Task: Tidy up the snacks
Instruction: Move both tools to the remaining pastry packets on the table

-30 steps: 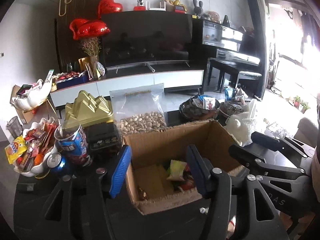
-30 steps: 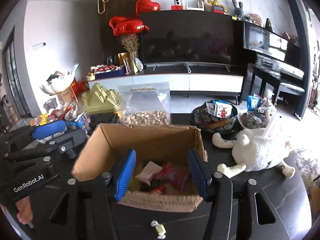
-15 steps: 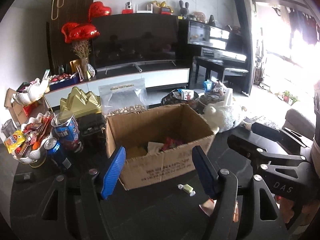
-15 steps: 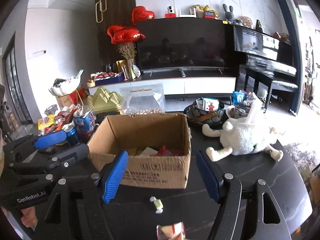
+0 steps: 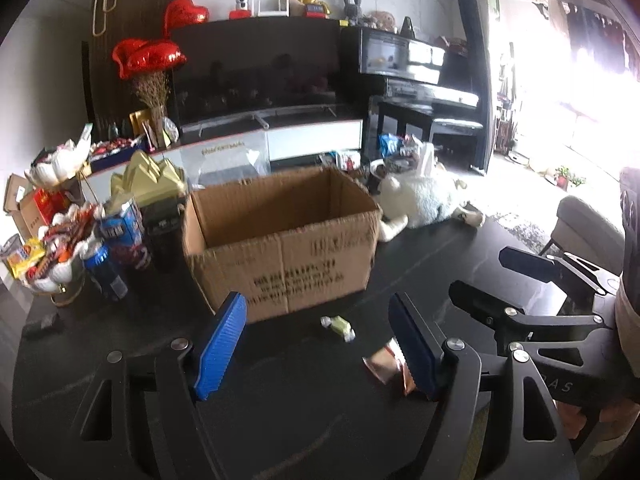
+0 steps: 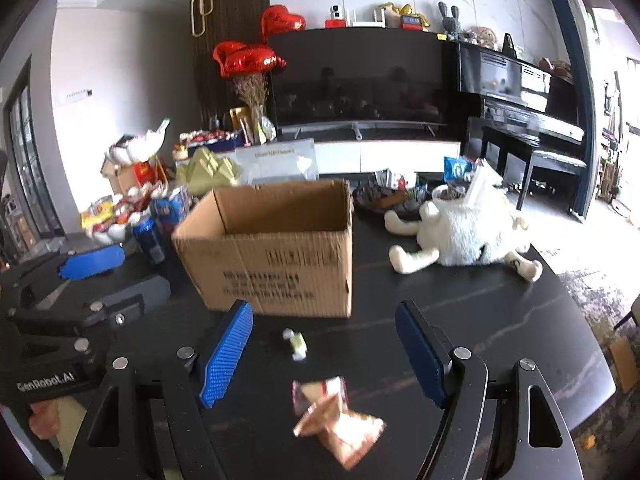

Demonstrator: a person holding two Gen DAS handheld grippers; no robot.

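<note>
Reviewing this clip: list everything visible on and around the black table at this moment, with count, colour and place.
cardboard box: one, brown, open, table centre
wrapped candy: one, pale green, loose on the table in front of the box
snack packets: about two, orange-brown, nearest the cameras, overlapping
plush toy: one, white, lying right of the box
soda can: one, blue, left of the box
white bowl of snacks: one, mixed wrappers, far left
gold box: one, behind the cans
dark snack bowl: one, behind the plush toy
heart balloons: red, by the TV
left gripper: blue pads, jaws opening, nothing between them
right gripper: blue pads, jaws opening, empty
</note>
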